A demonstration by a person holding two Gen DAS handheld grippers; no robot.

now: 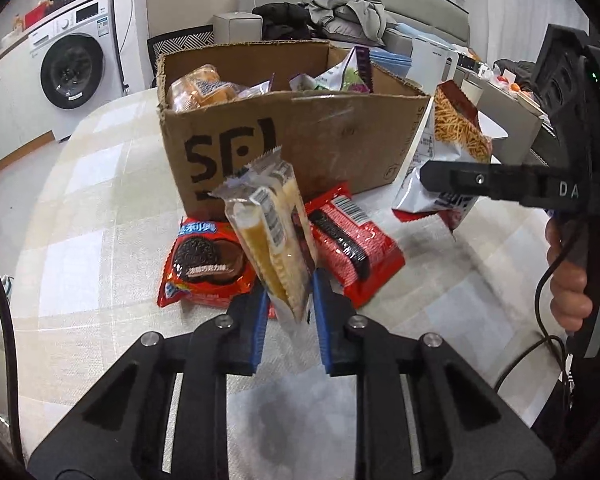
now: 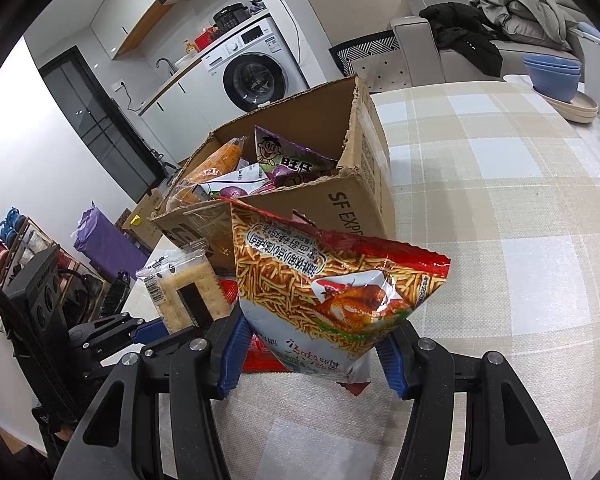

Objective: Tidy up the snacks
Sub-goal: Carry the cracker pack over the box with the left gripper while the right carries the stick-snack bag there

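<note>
Left gripper (image 1: 288, 300) clamps one cracker pack (image 1: 270, 236); right gripper (image 2: 308, 354) clamps one chip bag (image 2: 332, 284). Two red cookie packs (image 1: 208, 268) beside one cardboard box (image 1: 300, 136).

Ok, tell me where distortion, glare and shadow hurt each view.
Left wrist view: fisheye bends the cardboard box edges, dark vignette fills the corners, glare streaks the cracker pack; soft shadow under the fingers. Right wrist view: tablecloth checks curve, the noodle snack bag shines.
</note>
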